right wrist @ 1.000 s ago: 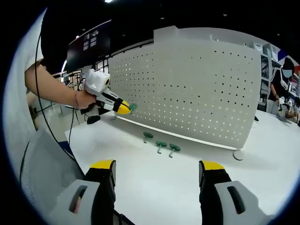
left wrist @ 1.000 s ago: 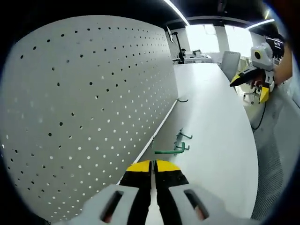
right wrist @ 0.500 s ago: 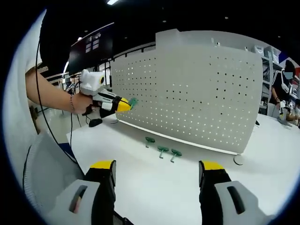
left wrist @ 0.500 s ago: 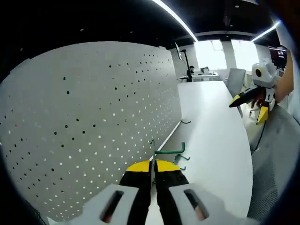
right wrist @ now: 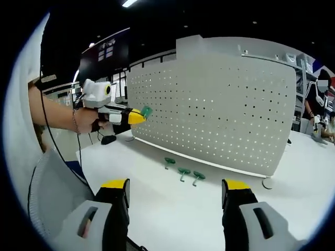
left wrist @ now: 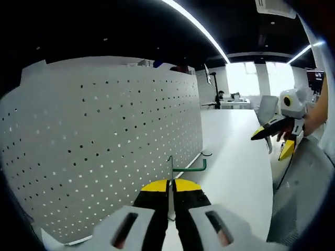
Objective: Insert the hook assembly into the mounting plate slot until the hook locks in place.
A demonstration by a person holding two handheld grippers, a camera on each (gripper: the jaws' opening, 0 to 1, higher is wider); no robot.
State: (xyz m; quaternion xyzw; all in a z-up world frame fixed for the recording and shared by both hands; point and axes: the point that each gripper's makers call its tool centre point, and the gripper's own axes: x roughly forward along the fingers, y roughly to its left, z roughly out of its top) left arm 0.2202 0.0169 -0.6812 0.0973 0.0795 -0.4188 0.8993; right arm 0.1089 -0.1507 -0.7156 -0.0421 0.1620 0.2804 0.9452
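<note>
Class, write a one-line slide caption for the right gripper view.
Left hand-held gripper holds a green hook near the pegboard; three hooks lie below.

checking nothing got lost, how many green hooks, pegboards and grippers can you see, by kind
green hooks: 4, one held in the left gripper fingers, three lying on the white table at and
pegboards: 1, the white pegboard standing on the table
grippers: 2, left and right gripper
total: 7
</note>
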